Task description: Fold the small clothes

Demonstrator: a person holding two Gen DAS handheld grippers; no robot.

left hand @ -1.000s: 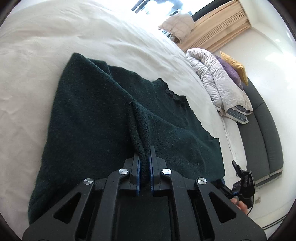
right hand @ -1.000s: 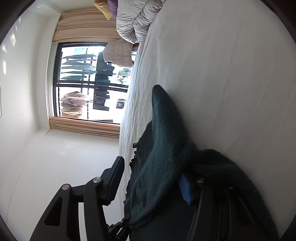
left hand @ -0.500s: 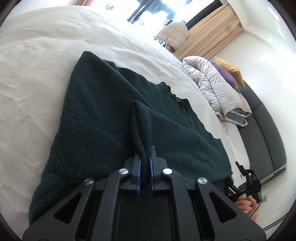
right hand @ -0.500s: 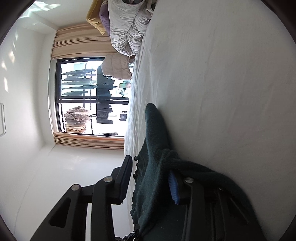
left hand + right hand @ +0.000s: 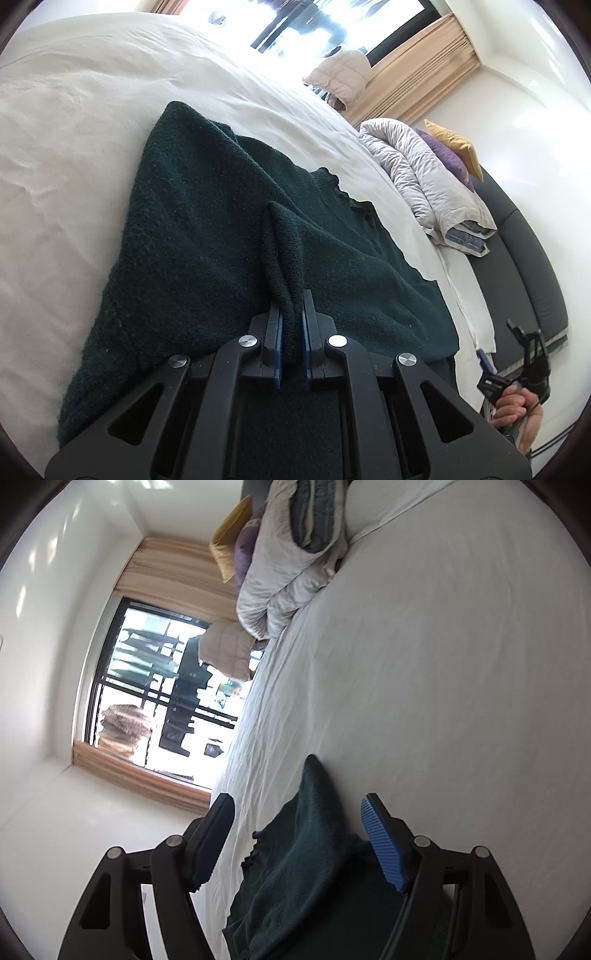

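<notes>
A dark green knitted sweater (image 5: 207, 236) lies spread on the white bed (image 5: 66, 110). My left gripper (image 5: 291, 314) is shut on a pinched-up fold of the sweater near its middle. In the right wrist view the sweater (image 5: 306, 864) lies below and between the fingers of my right gripper (image 5: 299, 812), whose jaws are opening wide; the pads do not touch the cloth. The right gripper (image 5: 517, 369), held by a hand, also shows at the lower right of the left wrist view, off the bed's edge.
A folded grey-white duvet (image 5: 417, 177) with purple and yellow cushions (image 5: 450, 147) lies at the head of the bed by a dark headboard (image 5: 517, 266). A beige padded jacket (image 5: 225, 650) hangs near the window (image 5: 155, 686) and curtains.
My right gripper let go of the sweater, its jaws spread wide and it drew back and up from the cloth. The left gripper kept its hold on the fold and sank slightly.
</notes>
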